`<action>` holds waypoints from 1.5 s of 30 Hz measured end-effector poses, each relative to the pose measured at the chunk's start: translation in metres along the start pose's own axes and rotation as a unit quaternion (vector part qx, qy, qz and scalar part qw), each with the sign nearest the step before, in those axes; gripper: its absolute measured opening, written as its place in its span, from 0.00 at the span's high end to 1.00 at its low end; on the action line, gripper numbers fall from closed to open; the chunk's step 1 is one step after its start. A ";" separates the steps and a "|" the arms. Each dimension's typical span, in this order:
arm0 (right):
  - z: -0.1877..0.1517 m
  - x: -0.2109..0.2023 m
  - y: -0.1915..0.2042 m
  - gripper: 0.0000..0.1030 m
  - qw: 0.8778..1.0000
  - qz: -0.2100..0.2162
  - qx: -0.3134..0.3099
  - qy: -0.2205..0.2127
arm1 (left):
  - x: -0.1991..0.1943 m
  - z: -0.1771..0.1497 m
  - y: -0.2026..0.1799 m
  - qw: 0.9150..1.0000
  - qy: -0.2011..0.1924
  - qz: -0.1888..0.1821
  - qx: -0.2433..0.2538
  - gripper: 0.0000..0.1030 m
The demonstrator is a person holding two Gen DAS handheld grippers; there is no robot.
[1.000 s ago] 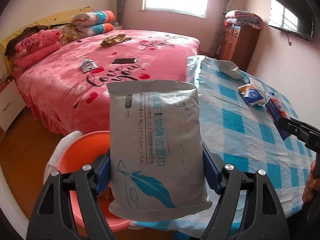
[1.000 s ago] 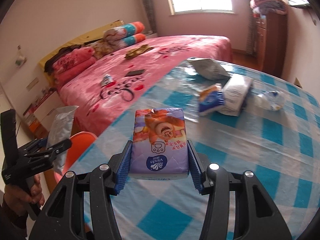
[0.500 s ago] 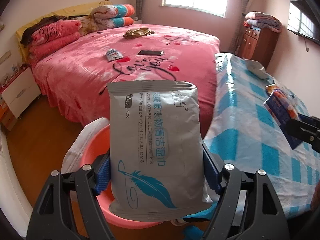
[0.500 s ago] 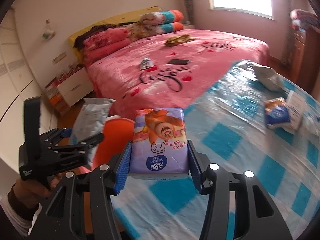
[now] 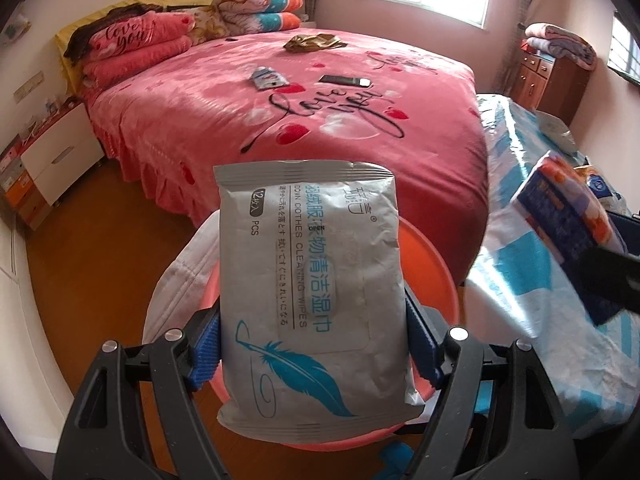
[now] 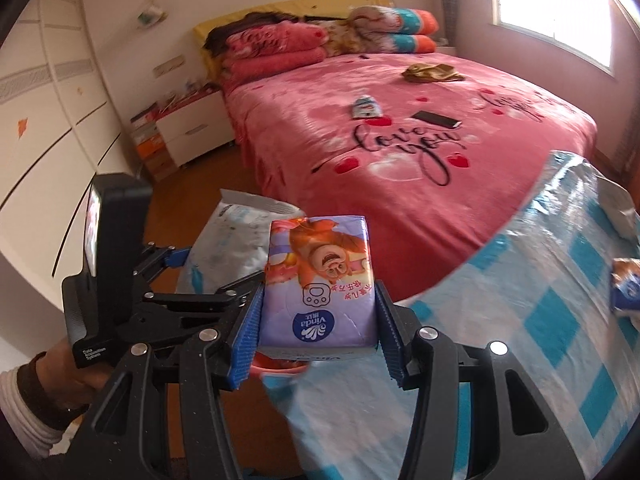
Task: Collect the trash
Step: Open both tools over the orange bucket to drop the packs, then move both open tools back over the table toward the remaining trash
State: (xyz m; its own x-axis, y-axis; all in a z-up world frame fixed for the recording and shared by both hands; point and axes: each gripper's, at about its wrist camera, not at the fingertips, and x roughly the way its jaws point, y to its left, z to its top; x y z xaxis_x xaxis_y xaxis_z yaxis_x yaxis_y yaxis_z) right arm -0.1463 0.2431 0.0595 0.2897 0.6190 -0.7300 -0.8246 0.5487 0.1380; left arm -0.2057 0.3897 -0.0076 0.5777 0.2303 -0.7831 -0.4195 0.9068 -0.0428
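The left claw (image 5: 312,344) pinches a flat grey wipes pack (image 5: 312,280) w/ a blue feather printed on it; the ribbed blue pads (image 5: 206,350) press on both long sides, so the pack stands up between them. The pack is soft & a bit wrinkly, w/ crimped ends. It hangs right over a round orange plastic basin (image 5: 432,268) on the wood floor (image 5: 100,248), & a white cloth (image 5: 176,280) drapes over the basin's left rim. The right claw (image 6: 318,320) pinches a small purple tissue pack (image 6: 320,284), shiny wrap, boxy shape, w/ a cartoon bear on it. Its blue ribbed pads (image 6: 246,340) squeeze the two sides. In the right wrist view this pack sits above the edge of the surface (image 6: 540,340), which has a blue & white check cloth under clear plastic. A bit of the pink-orange basin rim peeks out just under it. In that view the left claw shows at the left w/ the grey pack in it, held by a hand (image 6: 76,376) in a white ribbed sleeve w/ a dark cuff. More trash lies on the surface: a blue & orange packet (image 6: 626,288) at the right edge. Beyond is a big bed (image 5: 320,120) w/ a fuzzy pink cover, red hearts & curly black words. On it lie a dark flat phone (image 5: 344,80), a small blue-white packet (image 5: 266,77) & a crumpled brownish cloth (image 5: 314,42). Rolled blankets (image 5: 256,8) pile up at the head.
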 end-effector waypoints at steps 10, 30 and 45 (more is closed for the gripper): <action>-0.006 0.042 0.019 0.25 0.999 -0.019 -0.043 0.026 | 0.029 -0.009 0.015 0.998 0.047 0.028 -0.020 0.21; -0.042 -0.007 -0.052 0.14 0.995 -0.022 0.094 -0.019 | 0.007 0.000 0.014 0.999 0.017 0.029 -0.021 0.20; -0.078 -0.046 -0.081 0.09 0.986 -0.047 0.147 -0.057 | -0.015 0.010 -0.030 1.000 0.002 0.004 0.012 0.19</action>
State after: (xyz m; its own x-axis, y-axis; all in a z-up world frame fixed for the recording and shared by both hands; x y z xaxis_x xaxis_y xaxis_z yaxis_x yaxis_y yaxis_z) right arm -0.1301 0.1264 0.0298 0.4248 0.6084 -0.6704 -0.6201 0.7350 0.2741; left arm -0.1948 0.3624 0.0114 0.5716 0.2366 -0.7857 -0.4067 0.9133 -0.0208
